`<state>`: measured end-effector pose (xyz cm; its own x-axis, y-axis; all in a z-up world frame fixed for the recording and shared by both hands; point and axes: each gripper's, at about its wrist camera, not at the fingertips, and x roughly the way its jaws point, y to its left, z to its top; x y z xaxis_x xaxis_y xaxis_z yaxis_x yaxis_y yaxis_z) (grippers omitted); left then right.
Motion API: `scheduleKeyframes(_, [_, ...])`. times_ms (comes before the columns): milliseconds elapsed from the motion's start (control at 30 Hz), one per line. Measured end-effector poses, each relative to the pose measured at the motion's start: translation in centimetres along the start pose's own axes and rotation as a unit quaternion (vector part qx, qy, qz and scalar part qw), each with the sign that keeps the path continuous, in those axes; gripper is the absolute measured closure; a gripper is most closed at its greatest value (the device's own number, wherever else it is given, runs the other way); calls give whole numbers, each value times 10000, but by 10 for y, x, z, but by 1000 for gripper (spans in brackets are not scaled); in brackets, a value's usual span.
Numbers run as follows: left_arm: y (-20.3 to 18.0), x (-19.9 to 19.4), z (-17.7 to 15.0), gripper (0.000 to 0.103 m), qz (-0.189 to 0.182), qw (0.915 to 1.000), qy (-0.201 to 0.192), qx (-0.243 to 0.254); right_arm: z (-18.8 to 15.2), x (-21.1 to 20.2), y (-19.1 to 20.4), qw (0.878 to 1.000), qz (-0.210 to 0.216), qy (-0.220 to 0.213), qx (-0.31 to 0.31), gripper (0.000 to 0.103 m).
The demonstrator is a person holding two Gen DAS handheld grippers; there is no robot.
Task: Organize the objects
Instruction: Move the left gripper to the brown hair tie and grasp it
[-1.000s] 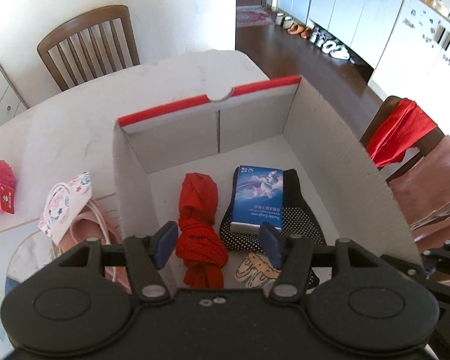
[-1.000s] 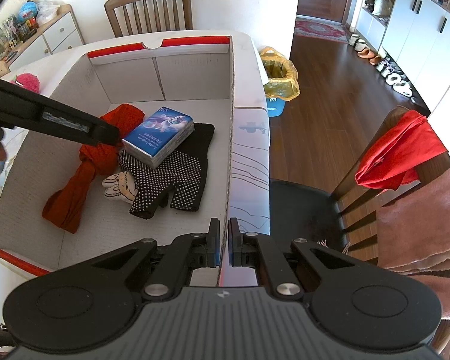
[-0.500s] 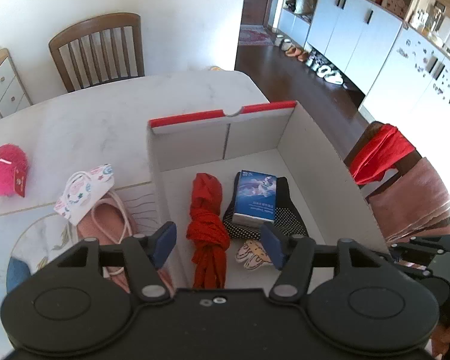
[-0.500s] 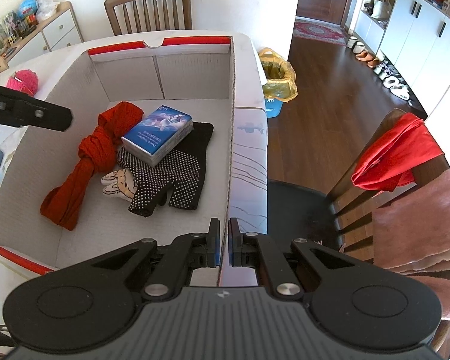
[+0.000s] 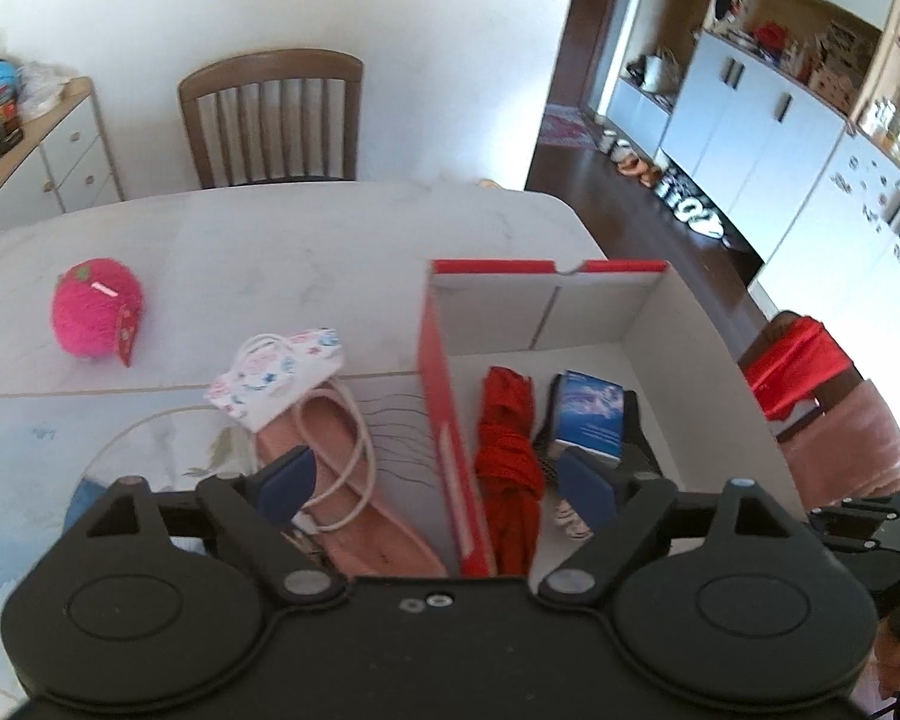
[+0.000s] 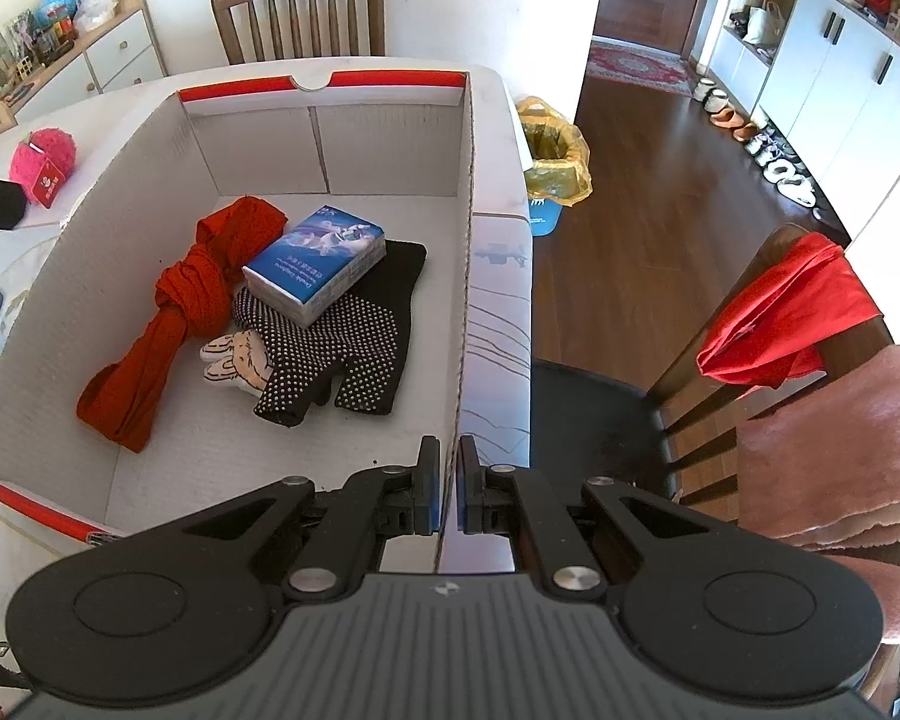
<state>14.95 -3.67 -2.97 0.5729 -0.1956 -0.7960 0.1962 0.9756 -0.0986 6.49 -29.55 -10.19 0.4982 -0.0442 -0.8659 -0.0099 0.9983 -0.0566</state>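
- The cardboard box (image 6: 336,138), white inside with red rims, sits on the marble table (image 5: 306,252) near its right edge.
- Inside lie a knotted red scarf (image 6: 174,312), a blue tissue pack (image 6: 315,267) resting on black dotted gloves (image 6: 354,348), and a small cartoon sock (image 6: 234,360) tucked against the gloves.
- The right gripper (image 6: 447,492) is clenched on the box's right wall, one finger on each side of the cardboard.
- The left gripper (image 5: 444,480) has just been opening; its jaws stand wide, released, with the box's left wall seen between them but not touched.
- Outside the box, just left of it, lie a pink shoe (image 5: 342,480) and a floral pouch (image 5: 276,378) overlapping its far end.
- A pink fuzzy toy (image 5: 99,318) sits farther left on the table.
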Motion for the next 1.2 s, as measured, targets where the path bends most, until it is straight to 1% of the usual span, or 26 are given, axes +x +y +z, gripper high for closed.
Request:
scheduleKeyframes(133, [19,-4,-9,3,0,9997,-122,-190,0,-1,0,10000,-11,11,-8,98])
scheduleKeyframes(167, [24,-4,-12,2,-14,9997,-136,-213,0,-1,0,10000,-25,16,-8,98])
scheduleKeyframes(267, [33,-2,-26,2,-50,9997,-129,-211,0,-2,-1,10000,-58,34,4,98])
scheduleKeyframes(333, [39,0,-39,2,-7,9998,-85,-181,0,-2,-1,10000,-64,45,4,98])
scheduleKeyframes(433, [47,5,-58,2,7,9999,50,-108,1,-3,1,9999,-83,62,-16,98])
scheduleKeyframes(600, [64,12,-89,2,94,9992,299,-246,1,-2,2,9999,-112,93,-39,98])
scheduleKeyframes(900, [71,32,-133,2,452,9971,614,55,2,-2,4,9997,-162,140,-101,98])
scheduleKeyframes(1000, [72,39,-139,6,498,9967,640,88,2,-1,5,9996,-183,163,-122,98])
scheduleKeyframes(1033, [72,40,-141,9,491,9967,639,99,1,-1,6,9996,-190,172,-128,98])
scheduleKeyframes(1100, [72,43,-142,17,453,9970,617,126,1,0,6,9995,-198,187,-142,98])
scheduleKeyframes(1167, [72,47,-143,29,463,9970,614,122,0,-1,7,9995,-206,193,-153,98])
scheduleKeyframes(1200, [73,48,-144,31,428,9971,623,103,0,0,7,9995,-207,199,-154,98])
